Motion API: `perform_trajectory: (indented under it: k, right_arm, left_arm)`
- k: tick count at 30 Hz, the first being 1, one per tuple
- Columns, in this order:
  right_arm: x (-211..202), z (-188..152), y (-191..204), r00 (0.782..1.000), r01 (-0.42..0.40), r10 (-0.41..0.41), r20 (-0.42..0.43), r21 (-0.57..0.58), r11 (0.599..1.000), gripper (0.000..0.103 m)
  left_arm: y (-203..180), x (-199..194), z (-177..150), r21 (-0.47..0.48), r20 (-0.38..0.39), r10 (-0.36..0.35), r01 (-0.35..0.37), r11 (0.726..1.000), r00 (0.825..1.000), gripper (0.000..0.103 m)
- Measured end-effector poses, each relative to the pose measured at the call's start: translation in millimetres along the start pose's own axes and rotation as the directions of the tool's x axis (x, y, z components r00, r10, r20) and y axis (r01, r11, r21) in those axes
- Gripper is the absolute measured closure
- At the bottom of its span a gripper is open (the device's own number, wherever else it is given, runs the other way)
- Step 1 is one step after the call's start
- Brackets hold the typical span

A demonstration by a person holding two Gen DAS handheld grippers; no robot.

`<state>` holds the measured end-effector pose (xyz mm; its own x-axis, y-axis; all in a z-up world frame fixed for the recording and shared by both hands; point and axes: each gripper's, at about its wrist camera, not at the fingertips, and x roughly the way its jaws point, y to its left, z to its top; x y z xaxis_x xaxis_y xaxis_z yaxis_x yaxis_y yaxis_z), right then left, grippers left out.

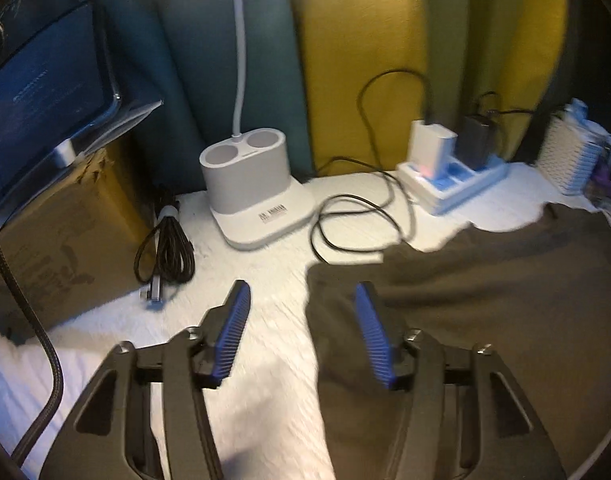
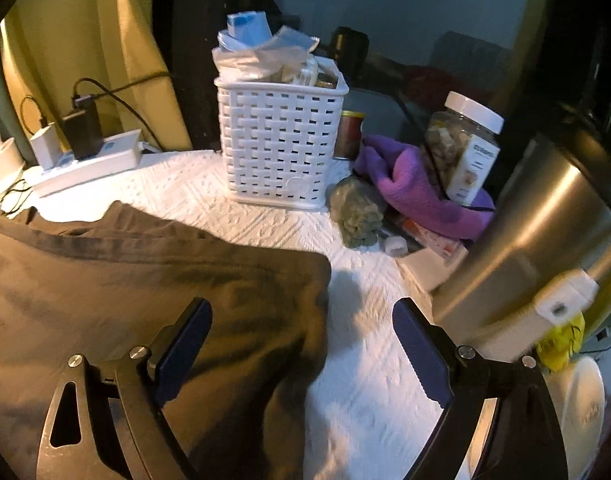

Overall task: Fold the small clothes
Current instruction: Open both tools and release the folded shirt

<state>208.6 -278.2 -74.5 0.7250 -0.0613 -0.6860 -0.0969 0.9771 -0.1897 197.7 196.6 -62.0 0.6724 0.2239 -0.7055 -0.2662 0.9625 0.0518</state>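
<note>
A dark brown garment (image 1: 485, 300) lies spread on the white textured cloth (image 1: 265, 280). In the left wrist view my left gripper (image 1: 301, 300) is open above the garment's left edge; one blue-padded finger is over the white cloth, the other over the fabric. In the right wrist view the same garment (image 2: 145, 300) fills the lower left. My right gripper (image 2: 301, 320) is open over the garment's right edge, holding nothing.
At the back stand a white lamp base (image 1: 253, 184), a power strip with chargers (image 1: 453, 176), loose black cables (image 1: 361, 224) and a cardboard box (image 1: 61, 236). On the right are a white basket (image 2: 281, 144), a purple towel (image 2: 417, 188), a jar (image 2: 465, 152) and a steel canister (image 2: 545, 232).
</note>
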Motion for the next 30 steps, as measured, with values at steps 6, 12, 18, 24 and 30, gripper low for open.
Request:
perform_trajectory:
  k: [6, 12, 18, 24, 30]
  right_arm:
    - [-32, -27, 5, 1.0, -0.022, 0.022, 0.001, 0.002, 1.0, 0.011]
    - [-67, -60, 9, 0.998, -0.055, 0.055, 0.023, 0.017, 0.998, 0.011]
    - [-93, -93, 6, 0.997, -0.08, 0.078, 0.027, 0.058, 0.995, 0.011]
    - [-113, -123, 1, 0.993, -0.12, 0.118, 0.03, 0.093, 0.988, 0.011]
    - [-122, -156, -16, 0.996, -0.091, 0.092, 0.007, 0.163, 0.982, 0.024]
  left_arm:
    - [-13, -37, -33, 0.006, -0.011, -0.051, 0.051, 0.999, 0.999, 0.048]
    - [-25, -66, -75, 0.003, -0.02, -0.094, 0.094, 0.996, 0.995, 0.048]
    - [-35, -82, -109, -0.002, -0.037, -0.141, 0.141, 0.99, 0.989, 0.046]
    - [-38, -91, -134, -0.043, -0.049, -0.169, 0.167, 0.985, 0.984, 0.038]
    - [-42, -90, -152, -0.056, -0.088, -0.172, 0.167, 0.984, 0.981, 0.038]
